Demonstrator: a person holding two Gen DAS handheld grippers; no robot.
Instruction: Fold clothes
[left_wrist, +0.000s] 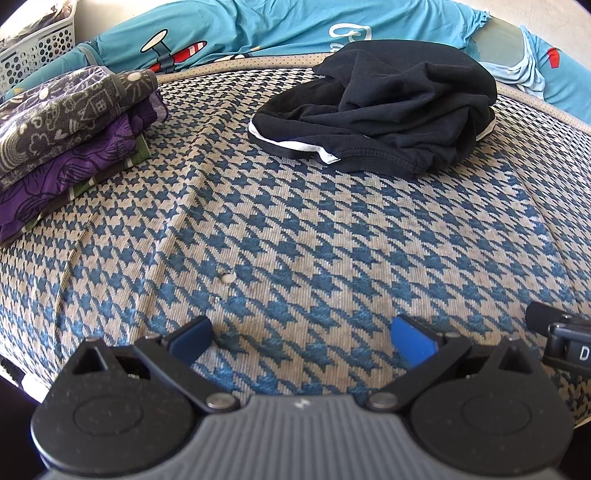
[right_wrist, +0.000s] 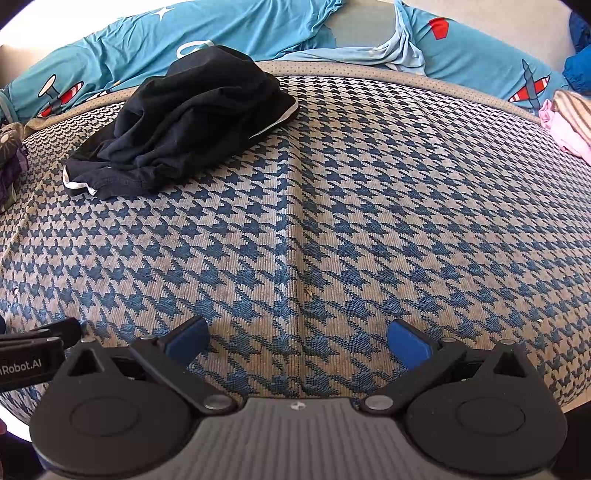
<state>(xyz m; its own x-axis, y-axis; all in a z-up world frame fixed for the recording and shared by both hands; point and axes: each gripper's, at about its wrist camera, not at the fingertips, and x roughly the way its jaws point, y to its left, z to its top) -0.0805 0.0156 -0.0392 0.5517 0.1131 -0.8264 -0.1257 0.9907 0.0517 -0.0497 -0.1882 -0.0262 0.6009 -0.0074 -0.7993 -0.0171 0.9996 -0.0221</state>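
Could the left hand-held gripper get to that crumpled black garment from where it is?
Probably yes. The left hand-held gripper is open and empty, and only bare houndstooth cover lies between it and the black garment. It just needs moving forward.

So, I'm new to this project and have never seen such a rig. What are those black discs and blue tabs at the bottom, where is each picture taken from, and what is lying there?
There is no robot arm here: a person holds a two-finger gripper in each hand, and each gripper carries a wide-angle camera looking forward along its fingers. The black discs and blue tabs are the gripper's own parts. One picture comes from the left gripper, the other from the right gripper. Both stand open and hold nothing.

Below them lies a blue and beige houndstooth cover. On it, farther away, sits a crumpled black garment with white trim, not yet folded. The left view also shows a stack of folded clothes and a white basket. The right view shows pink clothing at its edge. Behind is a turquoise sheet printed with aeroplanes.
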